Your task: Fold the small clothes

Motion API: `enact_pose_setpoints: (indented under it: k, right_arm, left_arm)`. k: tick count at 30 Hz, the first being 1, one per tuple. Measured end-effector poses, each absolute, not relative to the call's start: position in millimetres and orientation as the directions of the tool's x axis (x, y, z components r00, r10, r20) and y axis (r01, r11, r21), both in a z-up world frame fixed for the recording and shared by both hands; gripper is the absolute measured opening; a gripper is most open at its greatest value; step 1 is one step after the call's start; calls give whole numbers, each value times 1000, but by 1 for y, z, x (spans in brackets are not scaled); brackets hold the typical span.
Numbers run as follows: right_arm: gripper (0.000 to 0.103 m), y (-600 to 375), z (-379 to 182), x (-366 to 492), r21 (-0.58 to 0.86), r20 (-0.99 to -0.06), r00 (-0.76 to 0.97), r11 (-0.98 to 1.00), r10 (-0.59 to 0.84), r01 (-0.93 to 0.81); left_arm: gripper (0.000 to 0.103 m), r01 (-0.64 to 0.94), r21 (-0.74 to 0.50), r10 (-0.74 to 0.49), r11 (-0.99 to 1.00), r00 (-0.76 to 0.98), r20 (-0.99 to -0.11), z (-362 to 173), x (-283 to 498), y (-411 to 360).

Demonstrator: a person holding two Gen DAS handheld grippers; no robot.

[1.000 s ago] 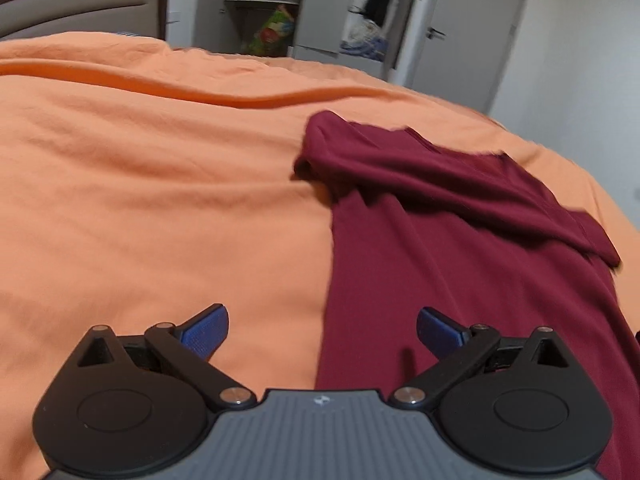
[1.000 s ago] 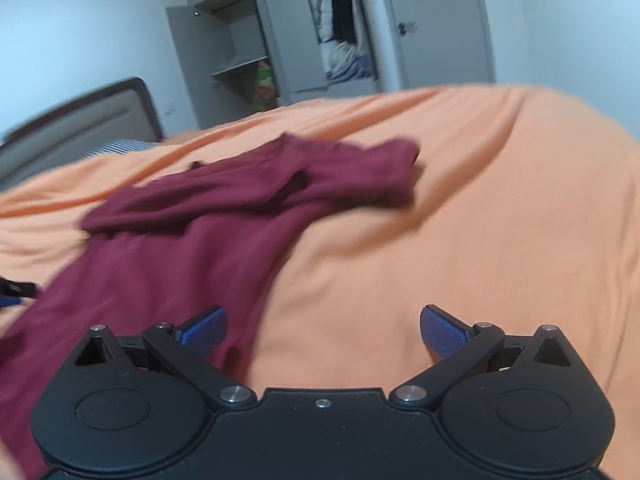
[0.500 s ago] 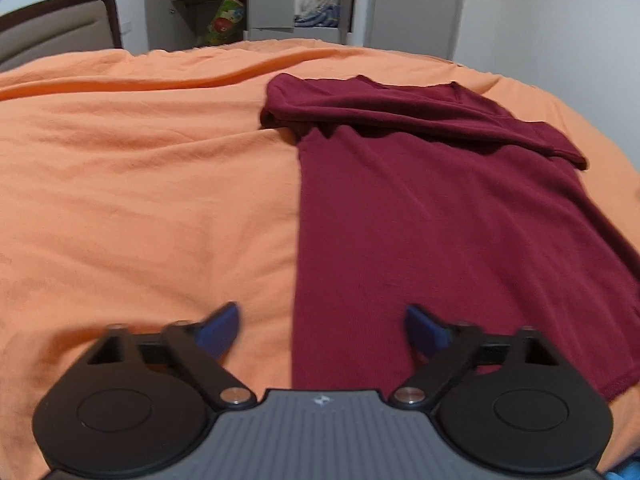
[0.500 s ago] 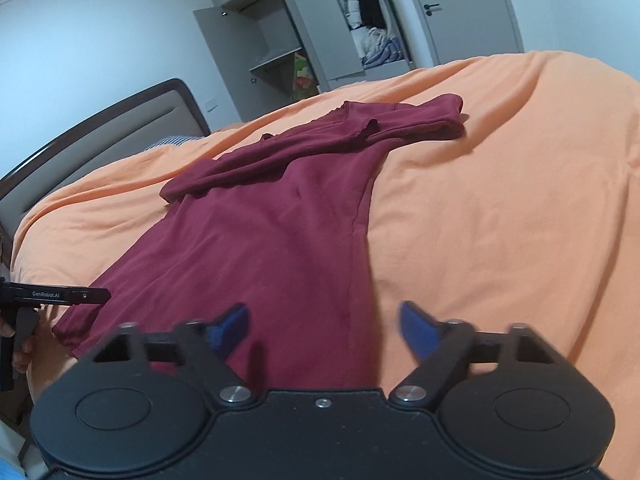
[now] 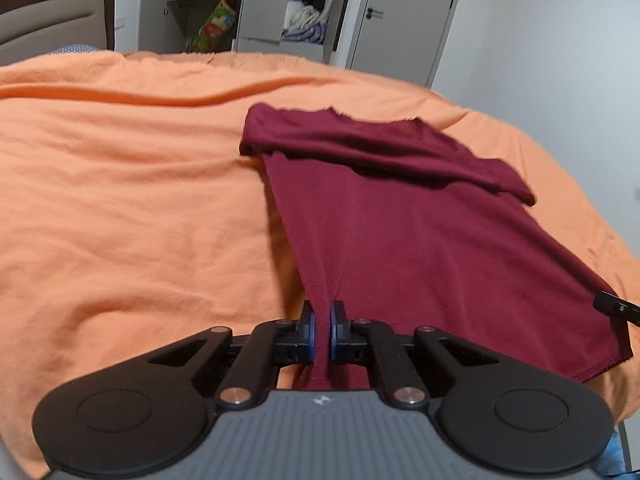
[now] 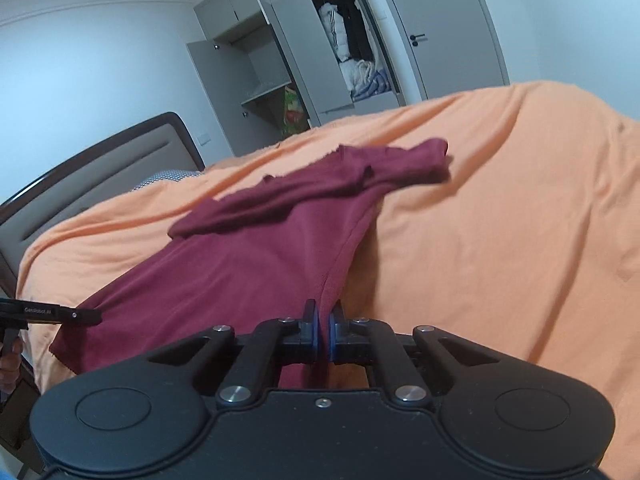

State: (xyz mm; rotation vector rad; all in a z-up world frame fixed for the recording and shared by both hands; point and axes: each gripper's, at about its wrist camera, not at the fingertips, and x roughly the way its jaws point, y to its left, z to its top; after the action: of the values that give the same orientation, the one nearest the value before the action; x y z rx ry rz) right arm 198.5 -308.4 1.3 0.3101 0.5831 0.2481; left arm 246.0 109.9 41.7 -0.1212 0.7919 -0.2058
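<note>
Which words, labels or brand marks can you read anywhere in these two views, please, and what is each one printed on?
"GenRobot.AI": white print, small and slightly soft, on the black bar of the left claw, seen at the left edge of the right wrist view.
Small white logo on the grey body of the same tool in the left wrist view: a symbol, no letters.
Colourful bag in the wardrobe: print too blurred to read.

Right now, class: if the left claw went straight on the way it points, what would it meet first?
The left claw is shut on the shirt, so it would run along that cloth, probably meeting the folded band across the far end first; depth is unclear.
</note>
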Motion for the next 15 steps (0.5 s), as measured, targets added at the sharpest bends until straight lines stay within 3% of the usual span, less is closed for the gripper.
enact_pose_setpoints:
  k: [5,12,15]
  right_arm:
    - [4,-309,14,180,333,-522,795,932,309,-143]
    - [5,-311,-10,176,292,-577,772,950,268,-112]
    - [14,-307,-15,175,237,-583,774,963,246,-128]
  left_arm:
    - [6,140,-219,-255,966,676,-692,46,221,115]
    - [7,105,-197,-216,975,663,-716,15,216,115]
    - [11,109,-180,-206,978,674,-709,14,211,114]
